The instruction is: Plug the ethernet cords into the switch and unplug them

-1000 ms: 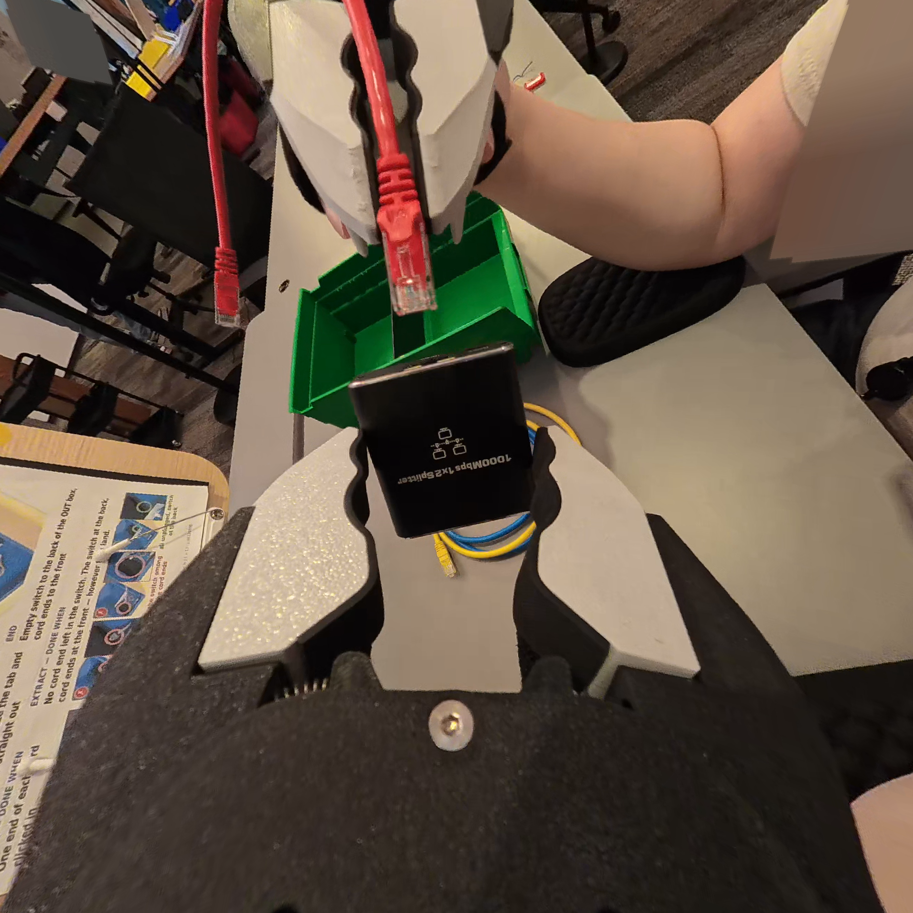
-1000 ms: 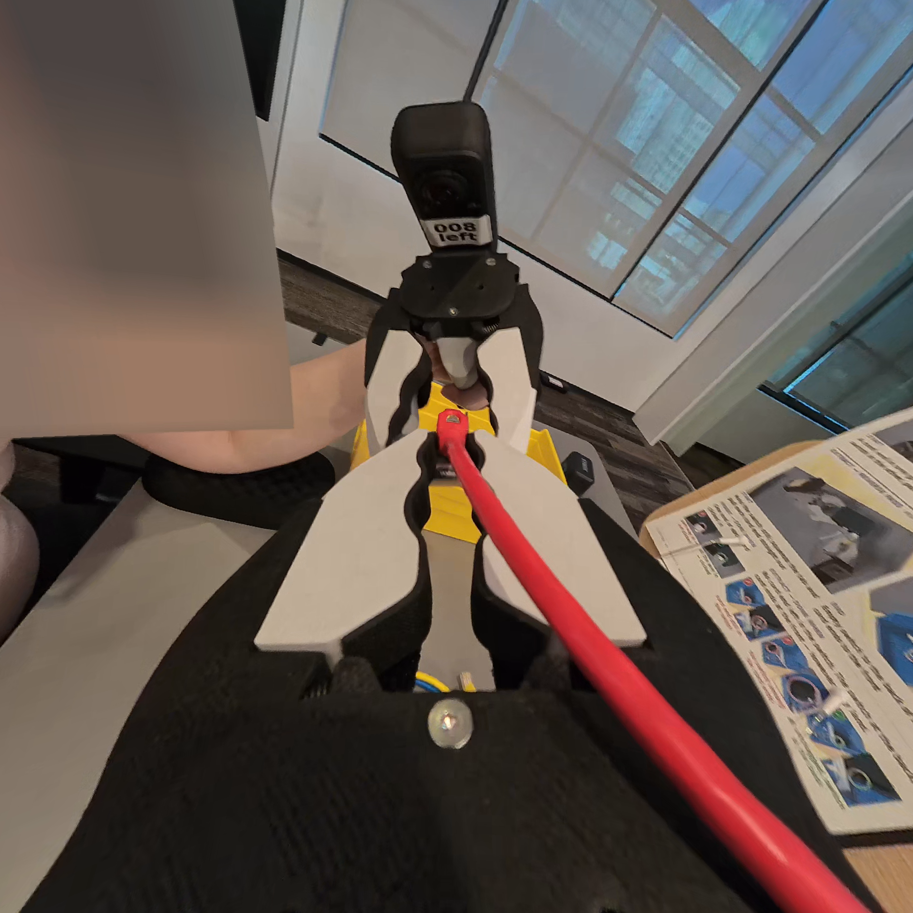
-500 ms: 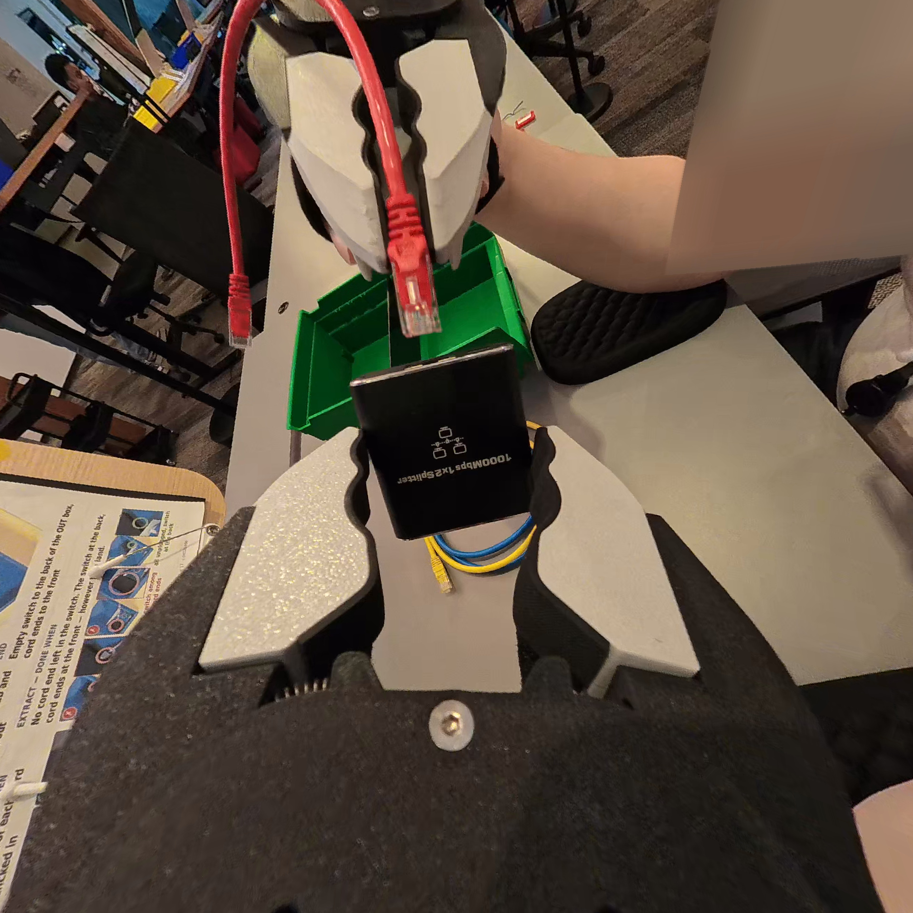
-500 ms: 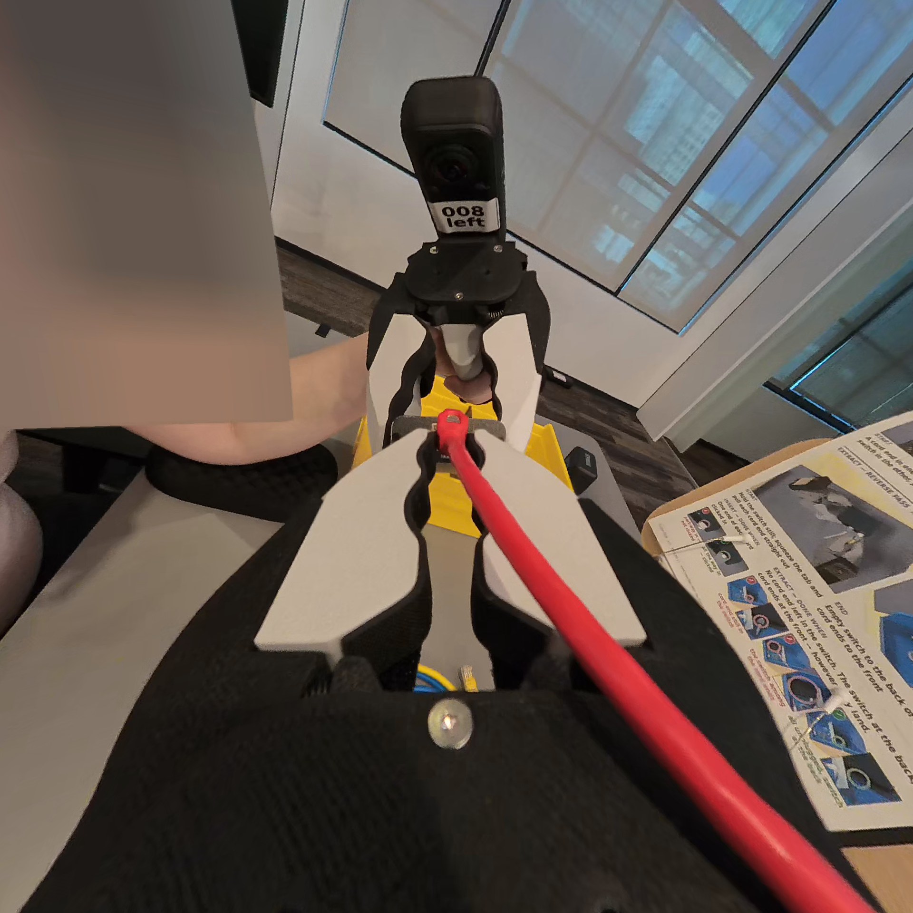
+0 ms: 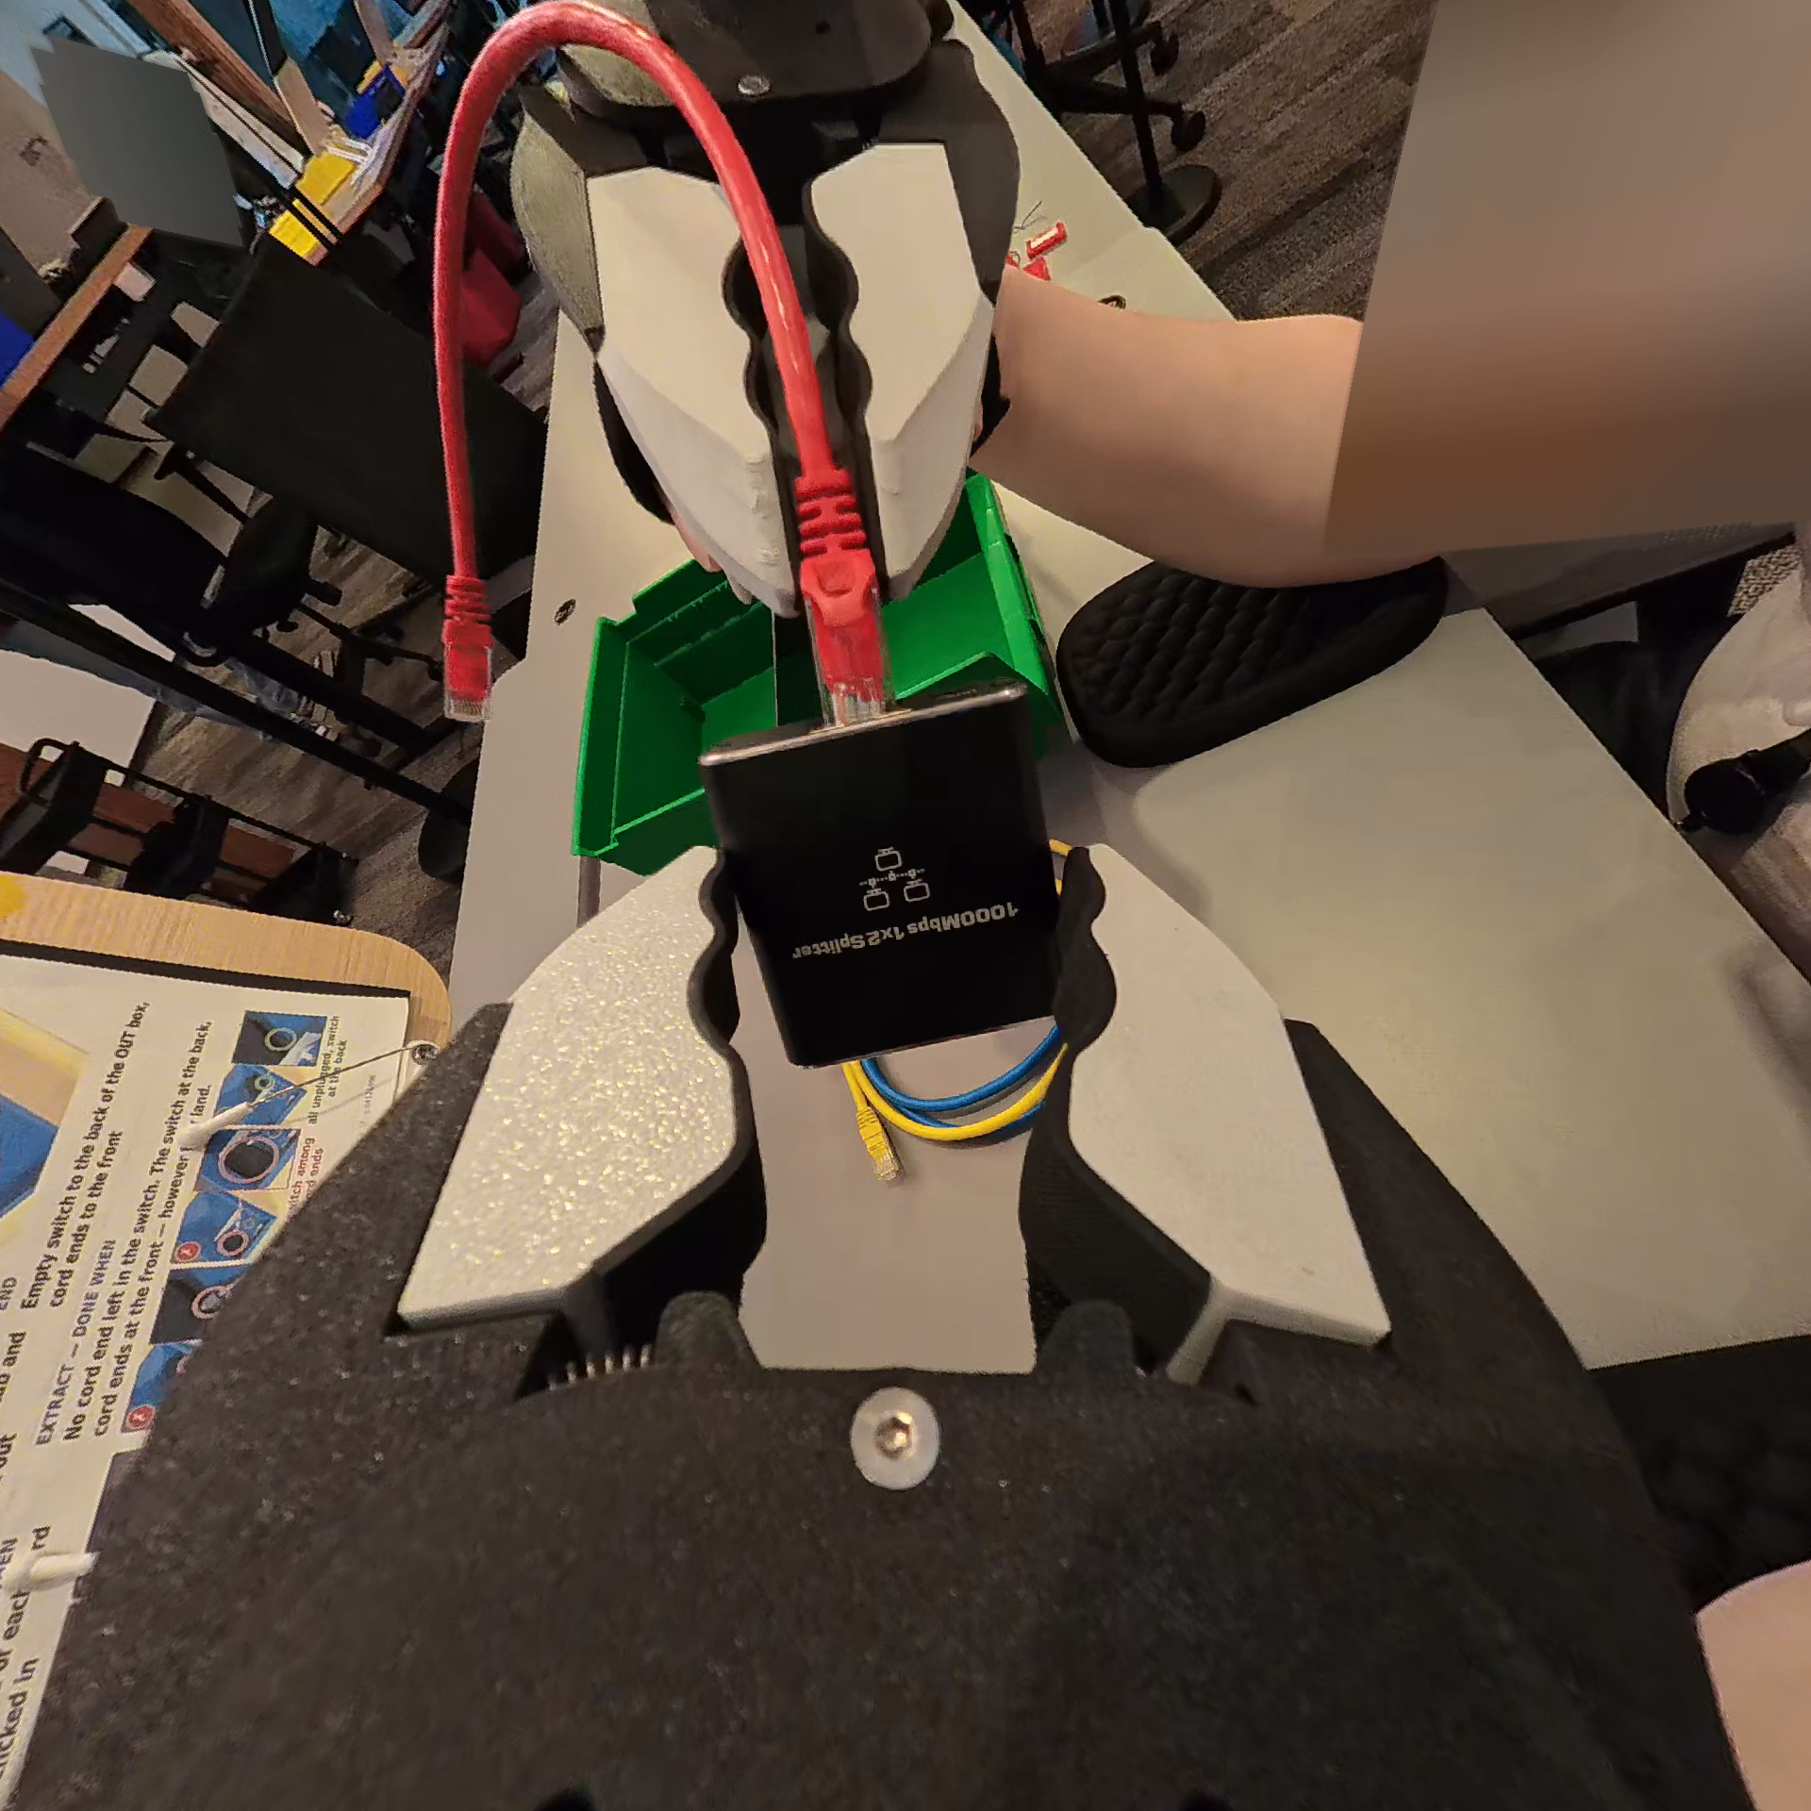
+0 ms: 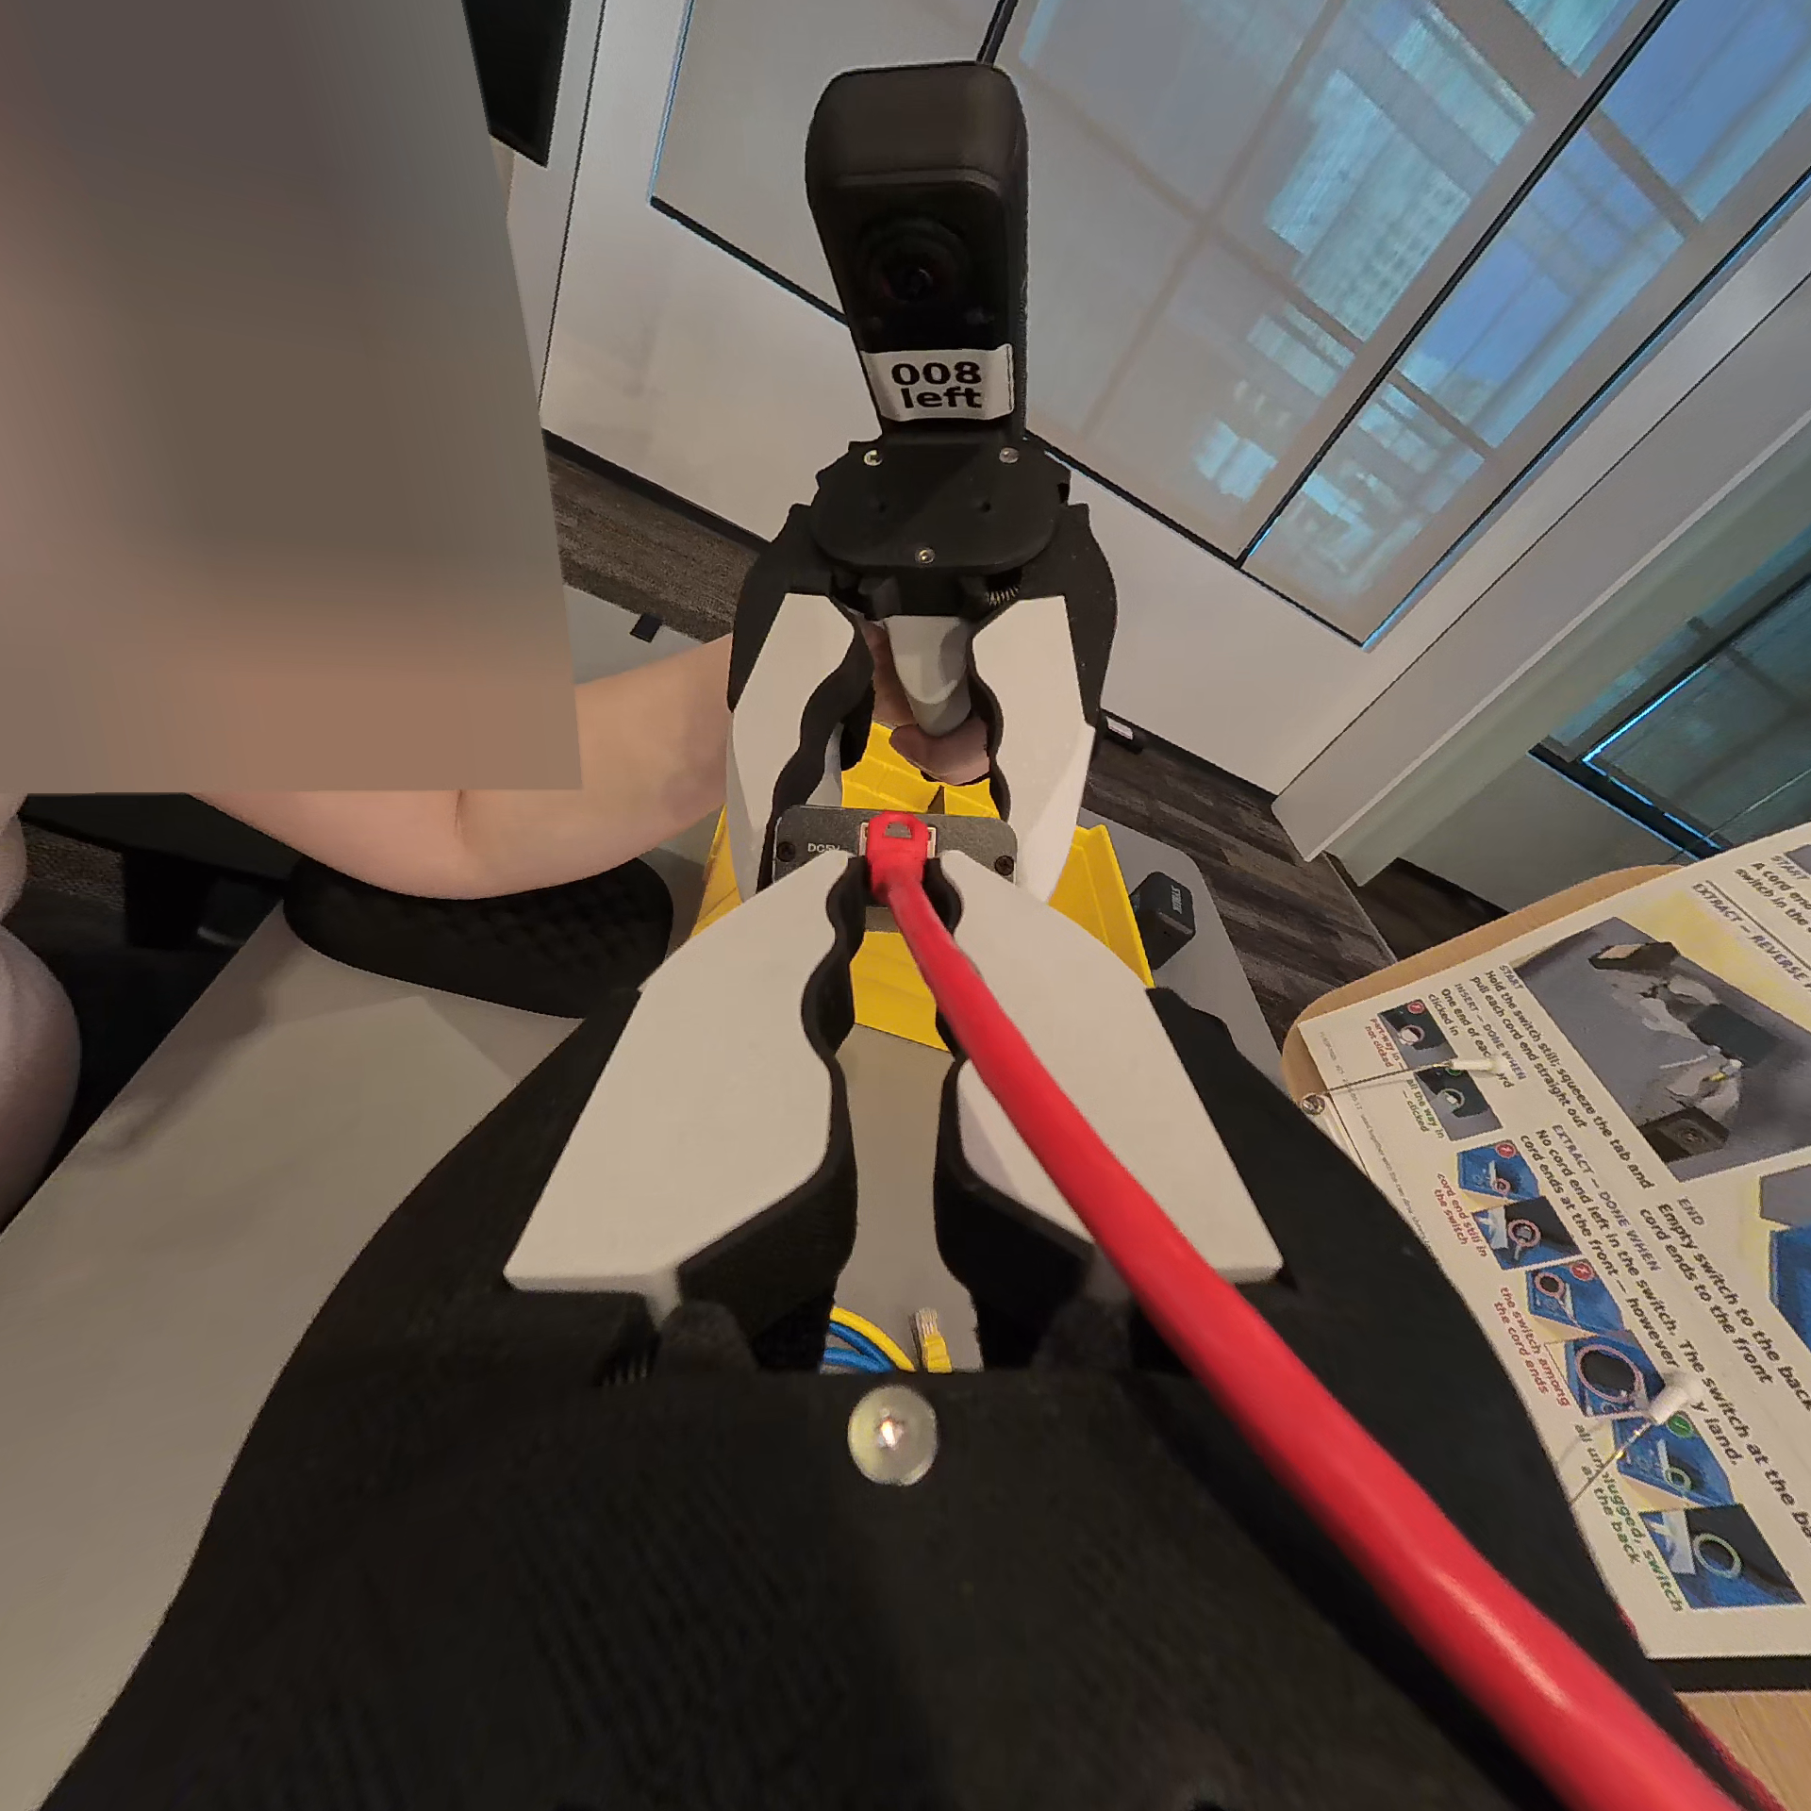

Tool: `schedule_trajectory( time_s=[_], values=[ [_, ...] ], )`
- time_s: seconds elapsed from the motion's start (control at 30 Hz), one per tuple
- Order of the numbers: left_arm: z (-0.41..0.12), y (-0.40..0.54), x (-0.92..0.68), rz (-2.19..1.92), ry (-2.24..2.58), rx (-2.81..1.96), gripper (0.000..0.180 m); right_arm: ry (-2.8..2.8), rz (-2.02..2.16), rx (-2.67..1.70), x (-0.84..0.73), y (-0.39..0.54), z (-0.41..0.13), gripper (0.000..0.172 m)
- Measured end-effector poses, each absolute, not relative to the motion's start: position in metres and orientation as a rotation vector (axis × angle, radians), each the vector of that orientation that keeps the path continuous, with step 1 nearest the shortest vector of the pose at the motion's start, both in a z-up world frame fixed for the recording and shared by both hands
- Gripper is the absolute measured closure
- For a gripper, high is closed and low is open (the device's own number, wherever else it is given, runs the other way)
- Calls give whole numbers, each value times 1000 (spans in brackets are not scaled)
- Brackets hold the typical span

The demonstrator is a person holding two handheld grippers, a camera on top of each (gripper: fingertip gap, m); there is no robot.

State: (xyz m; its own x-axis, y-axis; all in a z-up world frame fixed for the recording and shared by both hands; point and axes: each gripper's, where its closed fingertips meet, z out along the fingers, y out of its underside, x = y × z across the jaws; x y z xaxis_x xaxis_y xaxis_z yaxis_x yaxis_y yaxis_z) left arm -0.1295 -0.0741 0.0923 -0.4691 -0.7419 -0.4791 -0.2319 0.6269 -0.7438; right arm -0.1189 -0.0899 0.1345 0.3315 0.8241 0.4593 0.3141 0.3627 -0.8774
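The left claw (image 5: 897, 941) is clamped on the black switch (image 5: 887, 882), one dark pad (image 5: 713, 941) pressing each long side, so the box juts straight ahead of its fingertips, clear of the table. The switch's long axis runs along the claw's own fingers, and its port face points directly away, toward the right claw (image 5: 831, 549) that faces it head-on.

That right claw is closed on the red cord (image 5: 784, 333) just behind the plug, its pads gripping the ribbed boot. The plug (image 5: 851, 647) lies in line with the switch's long axis and its clear tip already sits at the port on the far face; seen from the right wrist, the plug (image 6: 894, 848) fills the port opening in the grey end plate (image 6: 980, 851). Whether the latch has clicked home I cannot tell. In my judgement the coming move is a straight push, or a later pull, along this shared axis, and the right claw does it while the left only braces.

The cord's other end (image 5: 465, 637) hangs free, off to the left of the right claw.

Below the switch, yellow and blue cords (image 5: 965, 1107) lie coiled on the grey table (image 5: 1372, 980). A green bin (image 5: 676, 725) sits beyond the left claw's tips; from the right wrist a yellow bin (image 6: 1098, 921) shows beyond the switch. A printed instruction sheet (image 5: 147, 1176) lies left of the left claw, a black padded rest (image 5: 1245, 657) to its right. Office chairs and large windows (image 6: 1372, 245) fill the room around.
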Motion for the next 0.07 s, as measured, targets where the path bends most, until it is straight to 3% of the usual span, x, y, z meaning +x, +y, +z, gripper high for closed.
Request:
schedule_trajectory(
  time_s=[0.03,0.07],
  values=[
    [92,-74,-129,-767,2010,-766,117,-1242,470,-1210,-119,-90,134,159],
    [92,-74,-130,-765,2011,-767,117,-1244,474,-1213,-119,-90,133,159]
  ],
)
